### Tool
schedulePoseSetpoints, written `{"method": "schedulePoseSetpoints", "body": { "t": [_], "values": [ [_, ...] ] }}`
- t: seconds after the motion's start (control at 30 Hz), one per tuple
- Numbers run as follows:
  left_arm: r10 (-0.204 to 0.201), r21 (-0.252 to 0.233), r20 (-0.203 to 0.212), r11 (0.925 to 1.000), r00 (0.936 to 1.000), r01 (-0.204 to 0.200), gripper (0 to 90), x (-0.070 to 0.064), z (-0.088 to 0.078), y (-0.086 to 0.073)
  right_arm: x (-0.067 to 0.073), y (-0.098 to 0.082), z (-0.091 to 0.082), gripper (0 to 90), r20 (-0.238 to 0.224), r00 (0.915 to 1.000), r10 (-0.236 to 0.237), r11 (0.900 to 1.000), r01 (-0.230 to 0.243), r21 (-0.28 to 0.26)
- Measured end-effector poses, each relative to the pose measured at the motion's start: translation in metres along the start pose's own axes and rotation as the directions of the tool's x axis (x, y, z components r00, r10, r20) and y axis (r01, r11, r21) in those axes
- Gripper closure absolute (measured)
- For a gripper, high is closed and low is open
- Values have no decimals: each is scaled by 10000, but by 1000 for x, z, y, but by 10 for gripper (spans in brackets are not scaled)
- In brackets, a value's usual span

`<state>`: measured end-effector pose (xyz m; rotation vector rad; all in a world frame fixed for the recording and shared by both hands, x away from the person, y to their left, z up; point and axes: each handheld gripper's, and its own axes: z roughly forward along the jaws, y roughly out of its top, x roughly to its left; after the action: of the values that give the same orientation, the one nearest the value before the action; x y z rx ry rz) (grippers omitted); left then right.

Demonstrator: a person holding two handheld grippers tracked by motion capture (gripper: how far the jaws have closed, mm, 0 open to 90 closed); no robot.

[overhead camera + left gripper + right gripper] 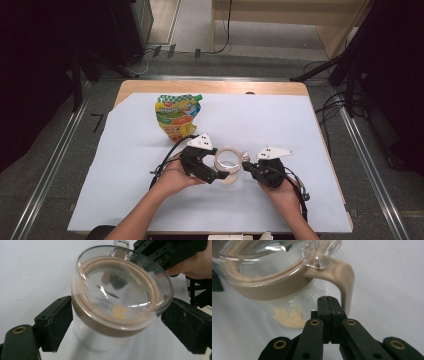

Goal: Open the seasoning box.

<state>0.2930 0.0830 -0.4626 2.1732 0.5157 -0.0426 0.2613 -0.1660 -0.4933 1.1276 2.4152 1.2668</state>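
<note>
Two hands come in from the near edge of the bench (125, 210), one gripper in each; the left hand (172, 179) carries the left gripper (220, 175), the right hand (282, 192) the right gripper (246, 166). Between them stands one clear jar (228, 165), on the pale sheet (280, 125) that covers the bench.

Farther back and to the left lies one yellow-and-green pouch (176, 116), well apart from the jar.

From the left gripper view, the left gripper (116, 322) has its jaws spread on either side of the jar (100, 337), just under its tan band (100, 323); whether the pads touch the glass I cannot tell; one clear lid (120, 285) sits on top, and a few yellowish crumbs (118, 311) show inside.

From the right gripper view, the right gripper (328, 301) has its jaws clenched together on nothing, their tips just beside the jar's one tan handle (344, 277); a small heap of crumbs (288, 316) lies at the bottom of the jar (287, 302).
</note>
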Motion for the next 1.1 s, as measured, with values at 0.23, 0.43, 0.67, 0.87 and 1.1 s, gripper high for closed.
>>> {"method": "schedulePoseSetpoints", "body": {
  "t": [0.23,0.43,0.67,0.87,1.1],
  "values": [
    [389,-91,-205,9992,9990,-391,93,-1,7,3,-9,1,-21,900,42,10000,-61,9999,61,82],
    [461,-41,-323,9989,9984,-462,102,-3,6,4,-20,3,-13,900,326,9994,145,9999,-145,-15],
    [361,95,-302,9993,9989,-358,101,-3,6,6,-24,6,-3,900,403,9986,356,9994,-355,-47],
    [382,-56,-302,9992,9988,-384,94,-4,4,9,-23,6,-3,900,433,9984,374,9993,-372,-46],
    [461,-23,-379,9989,9982,-462,92,-6,2,13,-23,6,-3,900,470,9982,385,9993,-383,-57]
  ]
}}
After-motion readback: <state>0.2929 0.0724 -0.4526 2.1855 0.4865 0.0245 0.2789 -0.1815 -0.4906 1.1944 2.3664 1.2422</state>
